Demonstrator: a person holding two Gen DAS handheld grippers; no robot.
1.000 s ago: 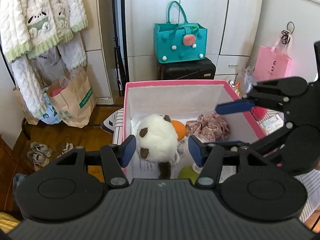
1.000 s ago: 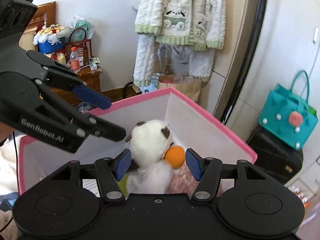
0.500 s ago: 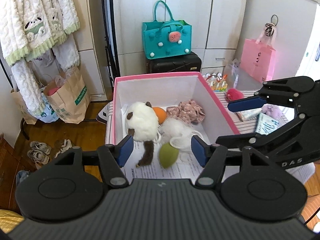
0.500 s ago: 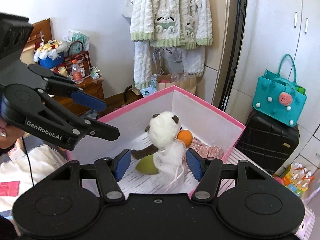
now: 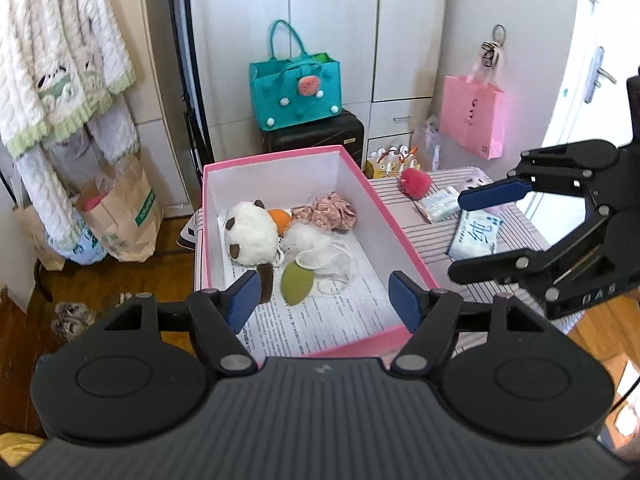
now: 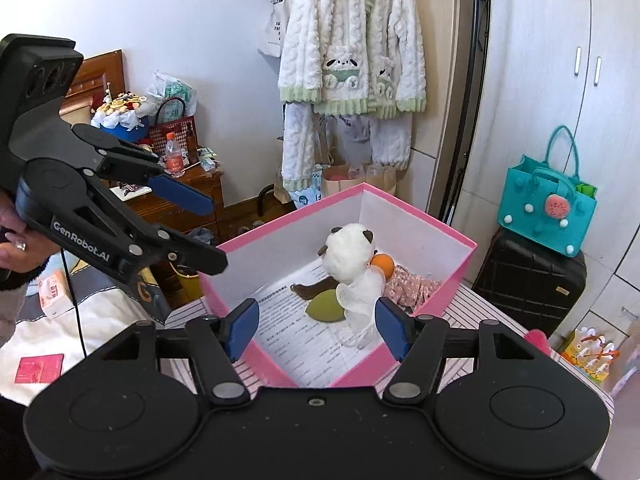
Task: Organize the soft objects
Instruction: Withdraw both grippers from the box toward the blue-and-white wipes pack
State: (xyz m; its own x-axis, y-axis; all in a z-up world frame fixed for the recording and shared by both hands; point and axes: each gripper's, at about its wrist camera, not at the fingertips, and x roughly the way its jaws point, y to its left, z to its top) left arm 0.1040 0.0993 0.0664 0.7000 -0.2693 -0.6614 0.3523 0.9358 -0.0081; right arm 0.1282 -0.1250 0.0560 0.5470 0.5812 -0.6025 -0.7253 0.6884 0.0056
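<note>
Your left wrist camera looks down along its fingers into the pink box [image 5: 404, 236] at frame centre, facing the wardrobe doors. Your right wrist camera views that box [image 6: 424, 216] from its other side, facing the hanging cardigan [image 6: 352, 40]. Both views share the box and the teal bag [image 5: 296, 88].

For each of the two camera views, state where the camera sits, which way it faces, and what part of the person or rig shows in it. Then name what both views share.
Left wrist view: sits on the left gripper, looking down into the pink box; its own open jaws show below, the right gripper at right.
Right wrist view: sits on the right gripper, facing the box's other side, hanging pyjamas behind; the left gripper and a hand show at left.
Shared: the box, plush toy, teal bag.
</note>
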